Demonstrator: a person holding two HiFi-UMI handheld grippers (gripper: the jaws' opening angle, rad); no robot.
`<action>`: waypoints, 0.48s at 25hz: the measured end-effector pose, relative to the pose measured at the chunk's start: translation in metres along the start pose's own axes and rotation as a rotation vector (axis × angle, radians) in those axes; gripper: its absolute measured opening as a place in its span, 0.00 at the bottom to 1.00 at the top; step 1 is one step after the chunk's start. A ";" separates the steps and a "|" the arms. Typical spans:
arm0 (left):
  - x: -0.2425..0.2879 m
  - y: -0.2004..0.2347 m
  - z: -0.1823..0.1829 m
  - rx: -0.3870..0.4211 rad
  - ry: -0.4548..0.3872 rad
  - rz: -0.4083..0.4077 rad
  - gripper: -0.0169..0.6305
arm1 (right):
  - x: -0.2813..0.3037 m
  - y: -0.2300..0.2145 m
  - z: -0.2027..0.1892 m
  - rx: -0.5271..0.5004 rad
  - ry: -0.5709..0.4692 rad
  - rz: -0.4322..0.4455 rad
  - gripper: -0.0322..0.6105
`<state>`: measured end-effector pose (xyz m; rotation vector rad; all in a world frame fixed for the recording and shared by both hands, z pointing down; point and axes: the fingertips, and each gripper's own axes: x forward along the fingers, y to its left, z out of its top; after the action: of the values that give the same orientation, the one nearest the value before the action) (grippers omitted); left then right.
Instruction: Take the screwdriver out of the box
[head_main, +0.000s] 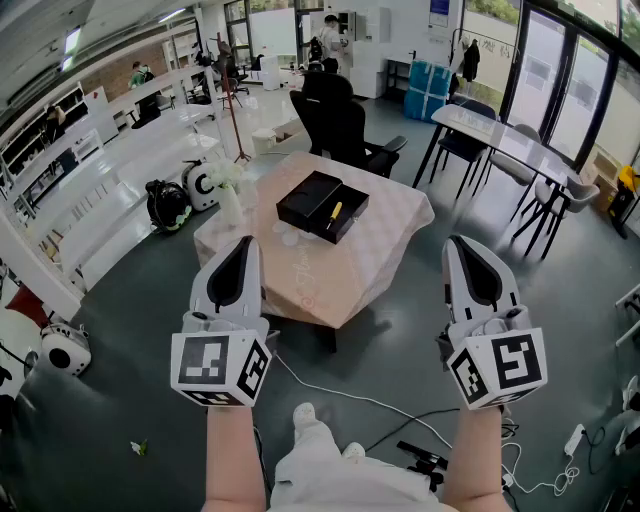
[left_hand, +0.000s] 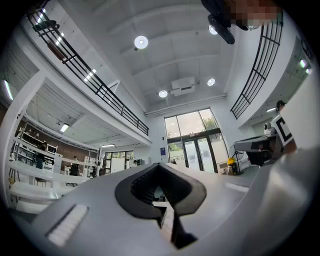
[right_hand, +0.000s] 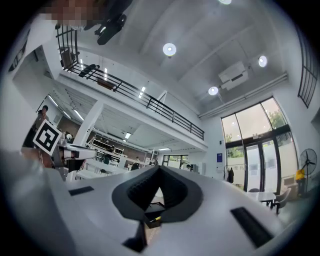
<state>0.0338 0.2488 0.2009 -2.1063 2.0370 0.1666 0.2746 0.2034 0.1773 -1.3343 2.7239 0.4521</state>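
Note:
A black box (head_main: 322, 205) lies open on the table (head_main: 385, 265) covered with a pale cloth, some way ahead of me. Inside it rests the screwdriver (head_main: 334, 213) with a yellow handle. My left gripper (head_main: 243, 243) and right gripper (head_main: 462, 243) hang side by side short of the table's near edge, both shut and empty, pointing slightly upward. In the left gripper view the left gripper (left_hand: 159, 165) has its jaws together. Through the notch of the right gripper (right_hand: 159, 169) in its own view, the box (right_hand: 152, 207) and a yellow bit of the screwdriver (right_hand: 158, 218) show.
A white vase with flowers (head_main: 228, 190) stands on the table's left corner. A black office chair (head_main: 335, 125) sits behind the table. White cables (head_main: 380, 405) run over the floor near my feet. A glass table with chairs (head_main: 500, 140) is at the right.

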 end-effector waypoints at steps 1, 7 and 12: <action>-0.002 0.000 -0.001 -0.003 -0.002 -0.001 0.04 | -0.001 0.002 -0.001 0.001 0.001 0.001 0.06; -0.008 0.006 -0.007 -0.025 0.004 0.010 0.04 | 0.001 0.012 -0.012 0.018 0.021 0.019 0.06; 0.009 0.021 -0.017 -0.028 0.006 0.002 0.04 | 0.022 0.016 -0.021 0.045 0.021 0.024 0.06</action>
<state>0.0126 0.2359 0.2137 -2.1233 2.0524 0.1901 0.2498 0.1895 0.1968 -1.3048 2.7527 0.3778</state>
